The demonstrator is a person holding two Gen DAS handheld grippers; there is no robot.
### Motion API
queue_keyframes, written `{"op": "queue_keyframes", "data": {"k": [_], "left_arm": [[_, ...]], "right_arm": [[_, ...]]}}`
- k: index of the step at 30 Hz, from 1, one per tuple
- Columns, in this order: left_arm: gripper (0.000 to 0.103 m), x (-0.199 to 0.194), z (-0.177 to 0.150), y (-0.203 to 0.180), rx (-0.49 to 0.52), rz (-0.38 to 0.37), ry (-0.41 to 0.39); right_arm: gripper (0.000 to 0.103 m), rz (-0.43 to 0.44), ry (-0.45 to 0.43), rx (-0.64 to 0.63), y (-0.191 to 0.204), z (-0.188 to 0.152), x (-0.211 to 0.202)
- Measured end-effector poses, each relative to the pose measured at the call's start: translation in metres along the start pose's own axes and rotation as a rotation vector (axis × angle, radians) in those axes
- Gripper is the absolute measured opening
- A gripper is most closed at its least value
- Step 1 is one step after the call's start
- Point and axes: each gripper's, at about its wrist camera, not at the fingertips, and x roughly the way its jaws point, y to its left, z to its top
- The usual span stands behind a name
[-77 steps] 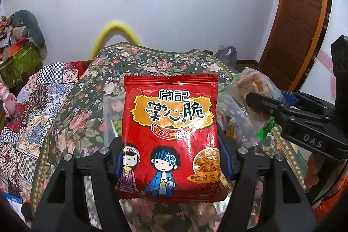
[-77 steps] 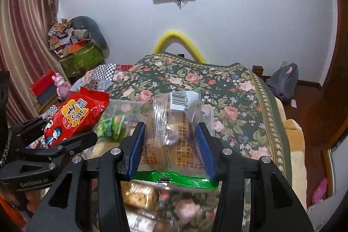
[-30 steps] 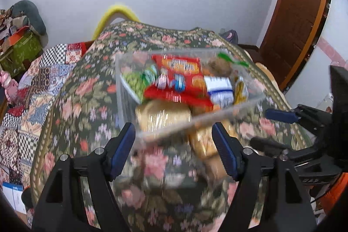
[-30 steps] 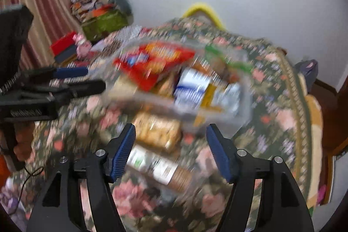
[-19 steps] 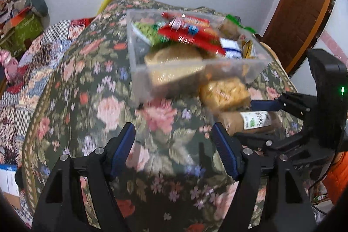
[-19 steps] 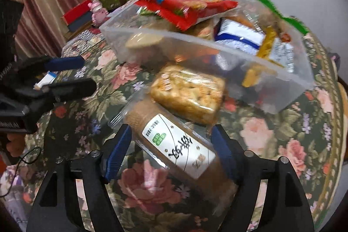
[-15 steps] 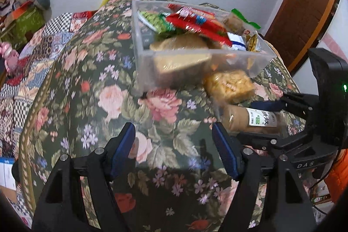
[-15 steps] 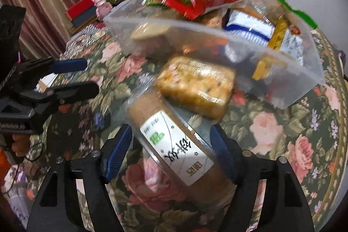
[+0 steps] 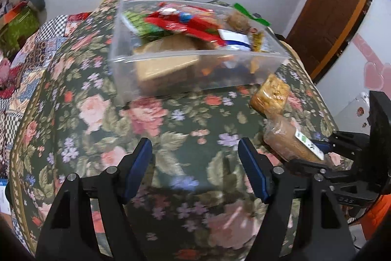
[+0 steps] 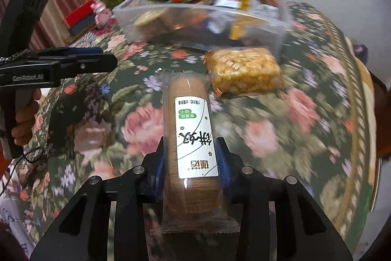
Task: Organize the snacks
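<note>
- My right gripper is closing on the biscuit roll; its blue pads sit at the roll's two sides near the end closest to me, and they look to be touching the wrapper.
- The roll lies flat on the floral cloth, its long axis running straight away from me along the fingers, label up, far end toward the clear bin.
- My left gripper hangs with its jaws apart over bare cloth, nothing between them.
- Open cloth spreads to the left of the roll and between the two grippers; to the right the cloth runs out to its patterned border.
- Just past the roll's far end, slightly right, lies the puffed-rice bar, its long side across my line and close to the bin's near wall.
- The bin stands farthest, heaped with packets; a red packet lies on top, above the rim.
- Behind are a white wall and, right in the left view, a brown door.
</note>
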Motion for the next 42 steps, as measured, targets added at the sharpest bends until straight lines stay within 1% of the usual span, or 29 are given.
{"op": "queue_keyframes", "data": {"k": [7, 9, 12, 17, 21, 24, 29, 31, 34, 35, 39, 40, 42], "left_arm": [[0.073, 0.006, 0.008, -0.034, 0.042, -0.03, -0.002], [0.073, 0.005, 0.007, -0.04, 0.054, -0.026, -0.005], [0.073, 0.002, 0.003, -0.042, 0.065, -0.014, -0.012], [0.073, -0.006, -0.003, -0.028, 0.024, -0.012, -0.01], [0.073, -0.014, -0.006, -0.01, -0.015, 0.013, -0.021], [0.073, -0.02, -0.008, 0.005, -0.039, 0.035, -0.032], [0.073, -0.022, -0.009, 0.023, -0.084, 0.043, -0.026], [0.073, -0.02, -0.01, 0.021, -0.078, 0.037, -0.022], [0.073, -0.016, -0.009, 0.009, -0.058, 0.018, -0.019], [0.073, -0.015, -0.009, 0.002, -0.048, 0.004, -0.018], [0.073, -0.007, -0.006, -0.022, -0.008, -0.031, -0.01], [0.073, -0.003, -0.005, -0.027, 0.001, -0.033, -0.006], [0.073, 0.007, -0.006, -0.038, 0.019, -0.011, 0.006]], "right_arm": [[0.034, -0.036, -0.066, 0.092, -0.025, -0.015, -0.034], [0.034, -0.037, -0.066, 0.099, -0.031, -0.018, -0.037], [0.034, -0.029, -0.055, 0.089, -0.026, -0.015, -0.029], [0.034, 0.008, -0.063, 0.086, -0.005, 0.001, -0.009], [0.034, 0.031, -0.079, 0.062, 0.024, 0.024, 0.01], [0.034, 0.032, -0.072, 0.026, 0.047, 0.038, 0.025], [0.036, 0.048, -0.045, 0.01, 0.063, 0.042, 0.035], [0.038, 0.04, -0.052, 0.009, 0.06, 0.038, 0.029], [0.048, 0.033, -0.069, 0.022, 0.05, 0.032, 0.011], [0.049, 0.025, -0.079, 0.026, 0.045, 0.029, 0.003], [0.051, -0.069, -0.106, 0.032, 0.022, 0.02, -0.023], [0.053, -0.092, -0.107, 0.045, 0.014, 0.018, -0.027], [0.055, -0.126, -0.104, 0.089, -0.006, 0.015, -0.032]]}}
